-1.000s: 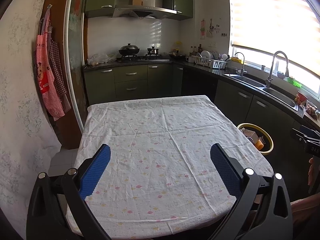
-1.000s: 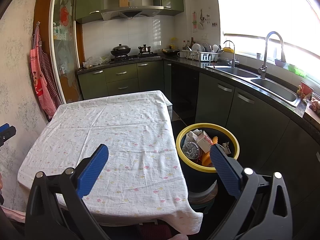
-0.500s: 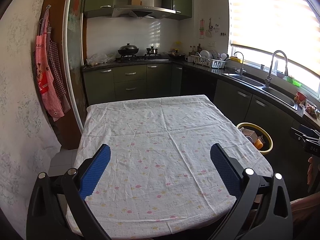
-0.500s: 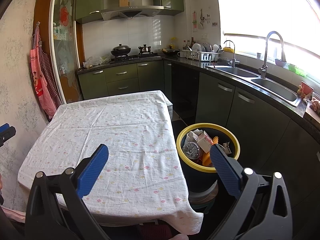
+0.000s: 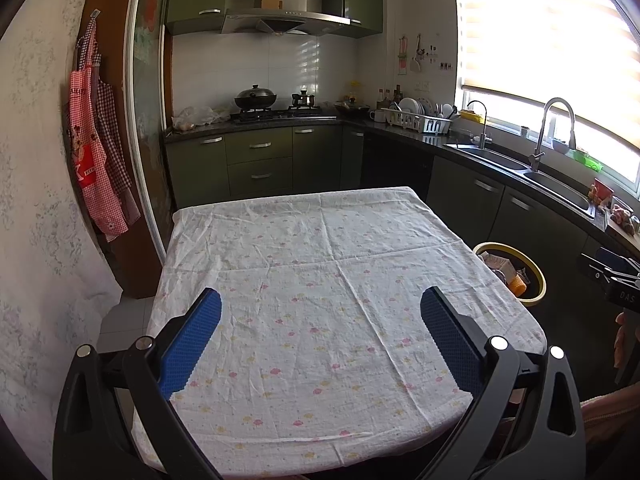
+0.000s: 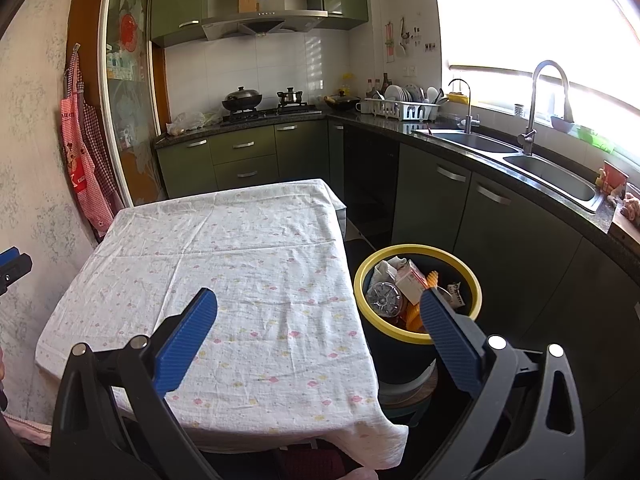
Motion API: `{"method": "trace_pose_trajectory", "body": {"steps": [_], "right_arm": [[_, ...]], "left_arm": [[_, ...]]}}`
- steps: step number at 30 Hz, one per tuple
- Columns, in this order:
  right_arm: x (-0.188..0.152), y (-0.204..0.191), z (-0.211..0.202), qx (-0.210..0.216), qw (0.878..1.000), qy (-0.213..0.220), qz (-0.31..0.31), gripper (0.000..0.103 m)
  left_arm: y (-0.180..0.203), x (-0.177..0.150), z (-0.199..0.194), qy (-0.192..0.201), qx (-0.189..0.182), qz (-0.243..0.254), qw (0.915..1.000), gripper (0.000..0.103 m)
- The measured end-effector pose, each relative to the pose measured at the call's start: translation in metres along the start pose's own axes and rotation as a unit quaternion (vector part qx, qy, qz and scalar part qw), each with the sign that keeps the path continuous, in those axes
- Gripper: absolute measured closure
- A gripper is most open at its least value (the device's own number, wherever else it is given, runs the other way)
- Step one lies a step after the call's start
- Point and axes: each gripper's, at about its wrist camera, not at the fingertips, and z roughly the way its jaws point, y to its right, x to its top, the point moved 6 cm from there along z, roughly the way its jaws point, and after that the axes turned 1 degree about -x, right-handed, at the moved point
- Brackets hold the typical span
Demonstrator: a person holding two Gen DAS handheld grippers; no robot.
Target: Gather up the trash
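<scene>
I have both tongs spread wide and holding nothing: the left tongs (image 5: 320, 316) hover over the cloth-covered counter (image 5: 320, 264), the right tongs (image 6: 318, 316) over its right edge. The trash (image 6: 404, 284) sits in the yellow-rimmed bin (image 6: 416, 334) on the floor just beside the counter

Both wrist views above the table (image 5: 320, 264) near edge, kitchenward; shared bin (image 6: 416, 292).
</scene>
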Motion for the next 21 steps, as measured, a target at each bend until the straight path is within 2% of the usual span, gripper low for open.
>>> {"method": "trace_pose_trajectory", "body": {"steps": [21], "right_arm": [[-0.0006,-0.002,0.0,0.0,1.0,0.0,0.0,0.006]], "left_arm": [[-0.0012,-0.003,0.0028,-0.005,-0.001,-0.001,1.0,0.005]]}}
